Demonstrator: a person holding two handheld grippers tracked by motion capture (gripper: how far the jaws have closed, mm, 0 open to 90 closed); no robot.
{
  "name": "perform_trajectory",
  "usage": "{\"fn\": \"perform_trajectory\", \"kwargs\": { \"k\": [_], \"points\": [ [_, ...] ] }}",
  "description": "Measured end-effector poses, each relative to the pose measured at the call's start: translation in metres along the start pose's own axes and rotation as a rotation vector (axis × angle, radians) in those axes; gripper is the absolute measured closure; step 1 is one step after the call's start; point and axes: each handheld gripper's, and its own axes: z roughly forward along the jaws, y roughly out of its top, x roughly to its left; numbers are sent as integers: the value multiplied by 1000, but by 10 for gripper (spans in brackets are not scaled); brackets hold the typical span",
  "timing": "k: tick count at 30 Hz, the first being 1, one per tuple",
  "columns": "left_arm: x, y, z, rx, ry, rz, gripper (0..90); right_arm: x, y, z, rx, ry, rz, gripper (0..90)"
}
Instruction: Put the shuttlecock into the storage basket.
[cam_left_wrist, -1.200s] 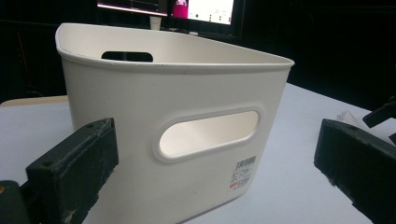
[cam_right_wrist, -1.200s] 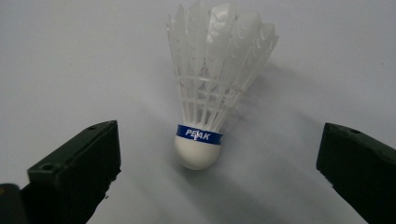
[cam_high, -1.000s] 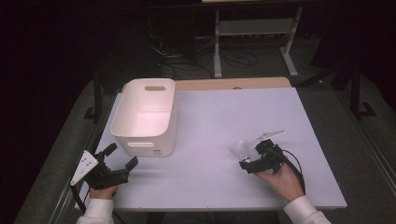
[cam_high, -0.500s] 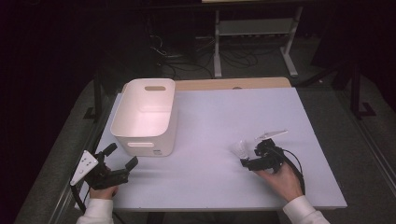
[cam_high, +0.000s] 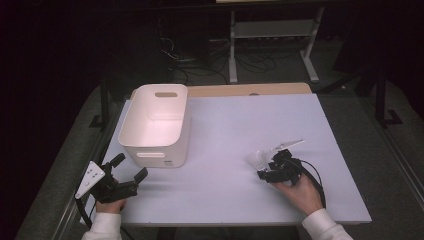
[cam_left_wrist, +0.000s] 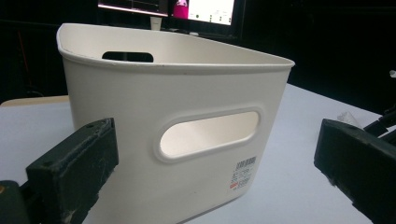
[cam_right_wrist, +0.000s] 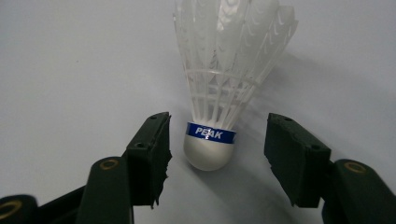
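The shuttlecock (cam_right_wrist: 219, 93) lies on the white table (cam_high: 240, 130), toward its near right part, with its white cork head pointing at the right gripper (cam_right_wrist: 217, 154) and its feather skirt fanning away from it. A blue band with white lettering rings the cork just below the feathers. In the right gripper view the two black jaws stand apart on either side of the cork, a gap showing between each pad and the head, so the gripper is open and touches nothing. In the high view the shuttlecock (cam_high: 261, 157) shows as a pale shape just left of the right gripper (cam_high: 272, 167), which a hand (cam_high: 300, 192) holds low over the table.

The left gripper (cam_high: 127, 172) sits near the table's near left corner, its jaws spread wide and gripping nothing. It faces the white bin (cam_high: 156, 125), which stands upright on the far left part of the table, well apart from the shuttlecock. In the left gripper view the bin (cam_left_wrist: 173, 121) shows an oval handle slot in its near wall and a small barcode label low on that wall, near its right corner.
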Motion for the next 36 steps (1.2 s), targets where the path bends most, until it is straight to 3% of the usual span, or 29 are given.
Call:
{"fn": "perform_trajectory", "kwargs": {
  "k": [10,17,36],
  "points": [
    [0,0,0,-2,0,4,0,0,1,4,28,-5,-32,536],
    [0,0,0,1,1,1,0,2,1,4,35,25,-84,630],
    [0,0,0,2,3,2,0,1,6,-4,24,68,-75,640]
  ]
}}
